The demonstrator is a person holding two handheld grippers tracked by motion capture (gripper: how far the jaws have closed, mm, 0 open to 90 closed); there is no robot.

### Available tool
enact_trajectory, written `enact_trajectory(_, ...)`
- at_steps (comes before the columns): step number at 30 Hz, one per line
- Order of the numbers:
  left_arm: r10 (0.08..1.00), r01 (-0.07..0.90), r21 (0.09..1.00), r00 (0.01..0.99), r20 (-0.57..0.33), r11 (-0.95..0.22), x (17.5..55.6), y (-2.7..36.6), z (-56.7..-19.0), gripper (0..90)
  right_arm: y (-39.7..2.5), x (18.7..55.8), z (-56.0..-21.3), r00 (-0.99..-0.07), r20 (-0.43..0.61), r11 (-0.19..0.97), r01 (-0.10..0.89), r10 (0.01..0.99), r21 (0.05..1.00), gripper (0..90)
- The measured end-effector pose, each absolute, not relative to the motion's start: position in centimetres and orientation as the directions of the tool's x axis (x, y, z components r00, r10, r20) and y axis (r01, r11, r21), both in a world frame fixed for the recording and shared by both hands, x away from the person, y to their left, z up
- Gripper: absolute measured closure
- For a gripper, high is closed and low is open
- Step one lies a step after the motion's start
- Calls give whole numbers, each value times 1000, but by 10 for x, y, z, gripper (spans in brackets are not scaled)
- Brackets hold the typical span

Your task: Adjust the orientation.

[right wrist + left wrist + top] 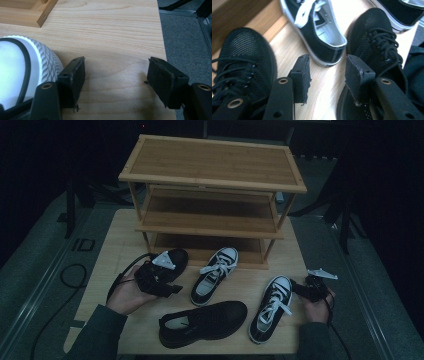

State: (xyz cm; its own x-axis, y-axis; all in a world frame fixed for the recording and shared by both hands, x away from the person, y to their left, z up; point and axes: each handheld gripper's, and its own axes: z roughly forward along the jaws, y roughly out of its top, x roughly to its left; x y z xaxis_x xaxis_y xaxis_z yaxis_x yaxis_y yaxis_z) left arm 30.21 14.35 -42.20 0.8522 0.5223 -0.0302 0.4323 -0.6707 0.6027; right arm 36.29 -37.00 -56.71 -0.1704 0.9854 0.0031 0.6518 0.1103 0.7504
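Between my parted left gripper (325,75) jaws lies bare table (240,282), black mesh shoes (244,65) either side, light and soft, best pinched at the heel collar, while my right gripper (115,80) gapes beside a sneaker's toe (27,67).

I see a three-tier rack (212,175) at the far side of the table (115,240), all tiers bare. Four shoes lie in front of it. Far left: a mesh shoe (172,262), my left gripper (159,282) over its near end. Right of it, a laced sneaker (215,275), toe toward the rack. Nearest me, a second mesh shoe (202,322) lies crosswise. Rightmost, a second sneaker (271,307); my right gripper (312,290) sits just beside its toe, near the table's right edge
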Motion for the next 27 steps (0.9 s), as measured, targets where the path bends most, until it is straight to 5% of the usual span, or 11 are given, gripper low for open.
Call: enact_trajectory(27,441,376,582,897,-32,-721,286,127,-437,550,-370,363,-567,-170,3,111,652,985,750,304)
